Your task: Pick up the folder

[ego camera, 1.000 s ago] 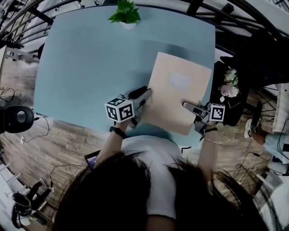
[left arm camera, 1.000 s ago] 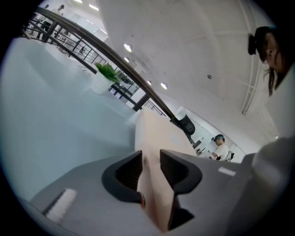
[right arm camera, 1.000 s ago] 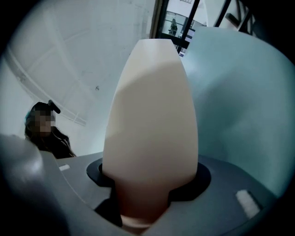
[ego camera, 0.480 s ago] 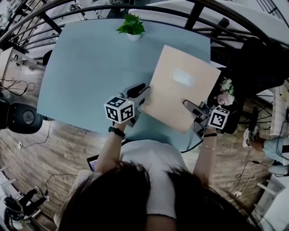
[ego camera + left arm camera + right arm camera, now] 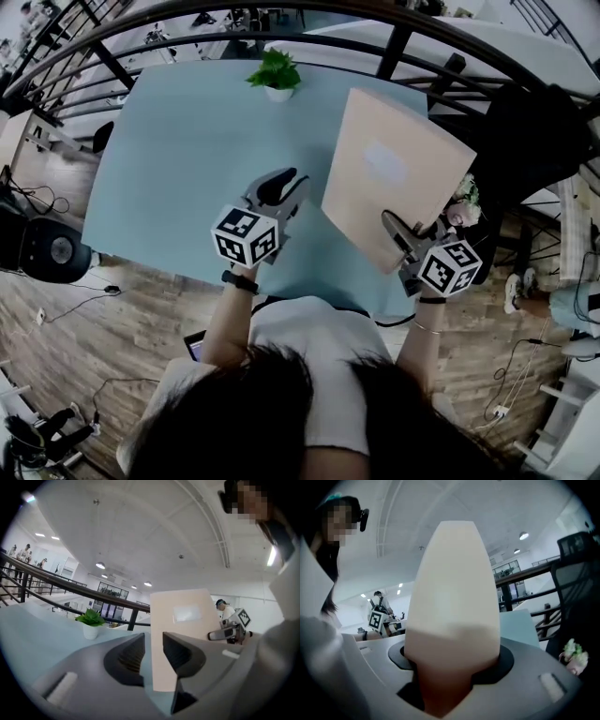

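The tan folder (image 5: 394, 178) with a pale label is off the light blue table (image 5: 187, 141), tilted up on edge at the table's right side. My right gripper (image 5: 392, 227) is shut on its near corner; in the right gripper view the folder (image 5: 454, 597) fills the space between the jaws of the right gripper (image 5: 452, 660). My left gripper (image 5: 281, 185) hovers over the table just left of the folder, apart from it, jaws open by a narrow gap with nothing in it. In the left gripper view the folder (image 5: 183, 620) stands beyond the left gripper (image 5: 153, 641).
A small potted plant (image 5: 277, 73) stands at the table's far edge. A bunch of flowers (image 5: 464, 202) and a black chair (image 5: 534, 131) are off the table's right side. Dark railings run behind the table. Wooden floor lies below the near edge.
The folder has risen from lying flat on the table to tilted up, lifted by my right gripper. My left gripper came away from the folder's left edge and rose.
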